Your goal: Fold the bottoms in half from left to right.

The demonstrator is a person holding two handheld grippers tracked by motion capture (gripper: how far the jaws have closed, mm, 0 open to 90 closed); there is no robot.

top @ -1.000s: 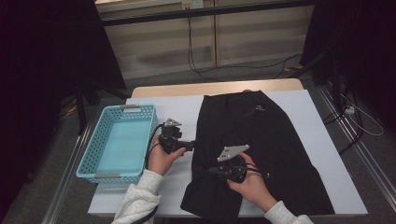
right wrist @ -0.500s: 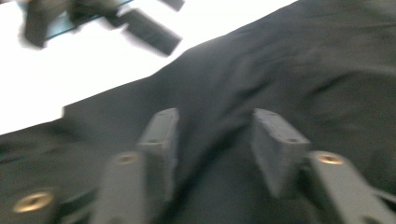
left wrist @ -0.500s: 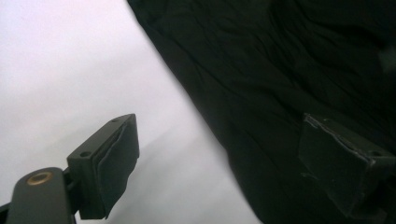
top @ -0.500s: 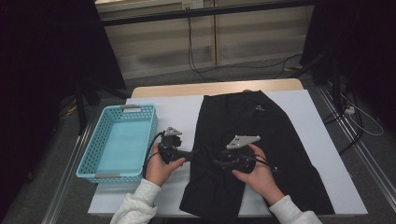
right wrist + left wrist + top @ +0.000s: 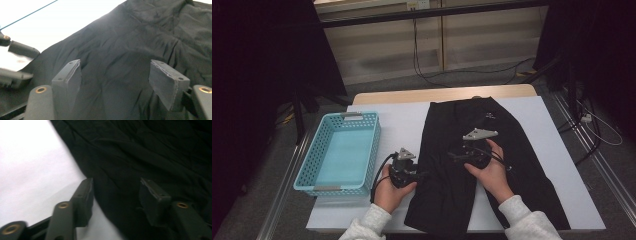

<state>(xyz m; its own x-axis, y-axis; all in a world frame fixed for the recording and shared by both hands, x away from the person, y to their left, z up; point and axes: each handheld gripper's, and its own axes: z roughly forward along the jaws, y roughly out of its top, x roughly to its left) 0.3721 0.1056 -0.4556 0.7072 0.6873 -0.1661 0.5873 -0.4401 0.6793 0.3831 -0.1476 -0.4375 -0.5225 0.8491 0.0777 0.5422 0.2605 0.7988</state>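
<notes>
A black garment [image 5: 462, 120] lies spread flat on the white table [image 5: 402, 125]. My left gripper [image 5: 424, 175] points right at the garment's left edge. In the left gripper view it [image 5: 116, 182] is open and has just been closing; one jaw is over the white table, the other over the black cloth [image 5: 140, 150], with the edge between them, unpinched. My right gripper [image 5: 451, 156] points left over the garment's middle. It [image 5: 115, 63] is open and has just been opening, with flat black fabric [image 5: 140, 37] beneath it and nothing held.
A light blue plastic basket [image 5: 374, 145] stands at the table's left side. The left gripper's jaws [image 5: 22, 50] appear at the left of the right gripper view, close by. Bare white table lies between basket and garment. Cables run on the floor beyond the table.
The left hand has come nearer the person and right, up to the garment's edge. The right hand has moved away from the person onto the garment's middle, and its jaws have opened.
</notes>
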